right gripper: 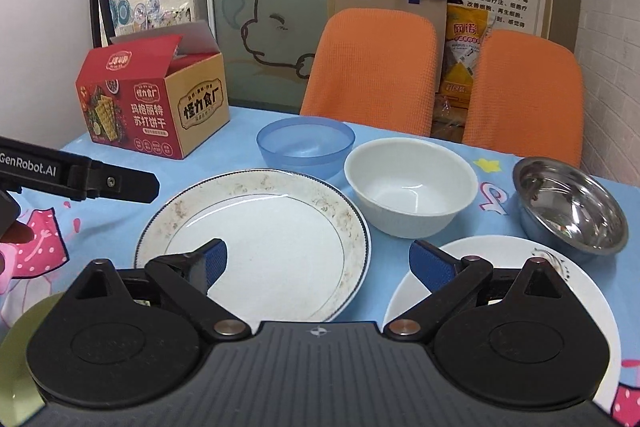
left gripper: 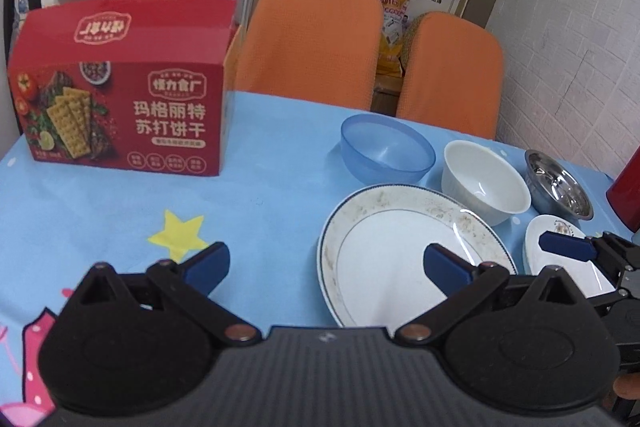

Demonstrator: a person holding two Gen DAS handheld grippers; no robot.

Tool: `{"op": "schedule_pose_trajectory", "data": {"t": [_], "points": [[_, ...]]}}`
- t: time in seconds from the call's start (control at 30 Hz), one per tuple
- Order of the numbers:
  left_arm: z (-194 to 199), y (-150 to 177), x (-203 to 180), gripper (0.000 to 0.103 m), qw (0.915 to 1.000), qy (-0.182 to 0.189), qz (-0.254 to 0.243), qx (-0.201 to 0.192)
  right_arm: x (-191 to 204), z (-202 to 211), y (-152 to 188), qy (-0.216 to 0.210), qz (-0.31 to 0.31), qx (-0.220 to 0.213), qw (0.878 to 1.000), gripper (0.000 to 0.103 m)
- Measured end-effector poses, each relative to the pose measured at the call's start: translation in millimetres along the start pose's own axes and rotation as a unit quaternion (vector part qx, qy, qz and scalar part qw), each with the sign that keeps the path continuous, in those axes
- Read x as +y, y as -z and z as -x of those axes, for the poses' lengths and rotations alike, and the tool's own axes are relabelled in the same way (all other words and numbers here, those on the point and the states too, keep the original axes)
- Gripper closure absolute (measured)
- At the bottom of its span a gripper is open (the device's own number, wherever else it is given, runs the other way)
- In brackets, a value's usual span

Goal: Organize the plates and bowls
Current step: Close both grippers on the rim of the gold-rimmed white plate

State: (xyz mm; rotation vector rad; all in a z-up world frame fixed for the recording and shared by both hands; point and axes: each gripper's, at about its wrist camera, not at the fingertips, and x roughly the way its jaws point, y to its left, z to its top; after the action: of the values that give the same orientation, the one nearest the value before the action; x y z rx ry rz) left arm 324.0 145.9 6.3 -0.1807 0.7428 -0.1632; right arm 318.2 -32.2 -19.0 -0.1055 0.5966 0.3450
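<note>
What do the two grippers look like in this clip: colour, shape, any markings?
Both the left gripper and the right gripper are black, with a ribbed body, two rounded discs, linkage arms on copper-coloured pins, and blue pads on the jaws. White "GenRobot.AI" lettering marks the left one's side.

A: Where is the tabletop [left gripper: 260, 211] bare?

B: The wide stretch between the cracker box [left gripper: 120, 115] at the far left corner and the large plate [right gripper: 256, 239] is bare cloth; a claw could pass there.

A: And the right side?

B: Crowded. The blue bowl [right gripper: 306, 147], white bowl [right gripper: 412, 183] and steel bowl [right gripper: 570, 207] stand close in a row along the far edge, with the small plate [right gripper: 560, 303] just before them. Two orange chairs [right gripper: 372, 63] block the far edge.
</note>
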Motion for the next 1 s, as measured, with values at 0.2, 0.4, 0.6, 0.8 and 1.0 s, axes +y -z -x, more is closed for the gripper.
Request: {"op": "schedule_pose_trajectory", "data": {"t": [0.2, 0.4, 0.6, 0.8, 1.0], "points": [[-36, -3, -1, 0.0, 0.9992, 0.013, -0.002, 0.038, 0, -34, 4, -0.021, 0.003, 0.042, 0.999, 0.0], [-54, 1, -7, 0.0, 0.9983, 0.009, -0.024, 0.053, 3, -40, 7, -0.012, 0.012, 0.043, 0.999, 0.0], [-58, 5, -5, 0.0, 0.9988, 0.015, -0.022, 0.041, 6, -39, 10, -0.004, 0.014, 0.03, 0.999, 0.0], [-63, 7, -14, 0.0, 0.9983, -0.001, -0.048, 0.035, 12, -39, 11, 0.006, 0.01, 0.027, 1.0, 0.0], [-64, 9, -18, 0.002, 0.9972, -0.013, -0.064, 0.038, 13, -35, 14, 0.0, 0.012, 0.018, 1.0, 0.0]]}}
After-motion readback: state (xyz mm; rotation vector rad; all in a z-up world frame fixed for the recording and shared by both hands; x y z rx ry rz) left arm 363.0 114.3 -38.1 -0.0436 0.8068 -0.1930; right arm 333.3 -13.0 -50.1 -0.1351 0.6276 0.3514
